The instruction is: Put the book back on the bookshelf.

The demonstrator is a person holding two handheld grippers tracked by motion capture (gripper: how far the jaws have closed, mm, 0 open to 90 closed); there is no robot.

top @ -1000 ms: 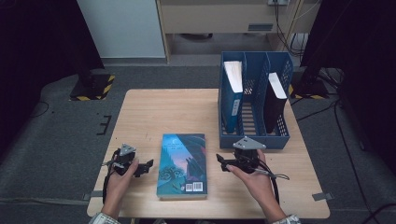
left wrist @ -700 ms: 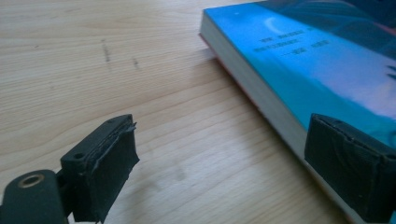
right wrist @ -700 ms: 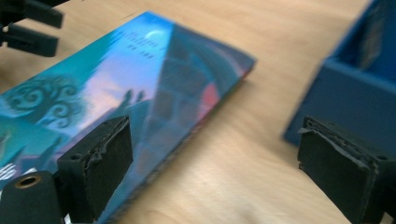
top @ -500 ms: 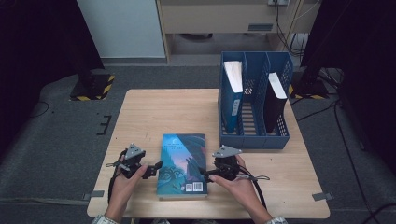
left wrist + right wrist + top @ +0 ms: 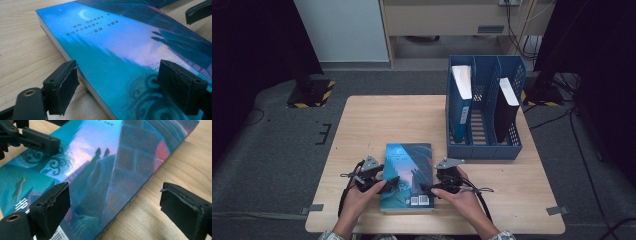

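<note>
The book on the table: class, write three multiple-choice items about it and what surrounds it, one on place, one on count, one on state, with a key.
1. Where does the book lie?
A. flat on the table, in front of the blue file rack
B. upright in the rack
C. on the floor

2. How many books stand in the rack?
A. none
B. two
C. four

3. How does the left claw stand?
A. shut on the book
B. open, astride the book's edge
C. shut beside it

Key: 1 A, its cover faces up on the wood; 2 B, one each in the left and right slots; 3 B, its pads stand apart, one beside the edge, one over the cover.
</note>
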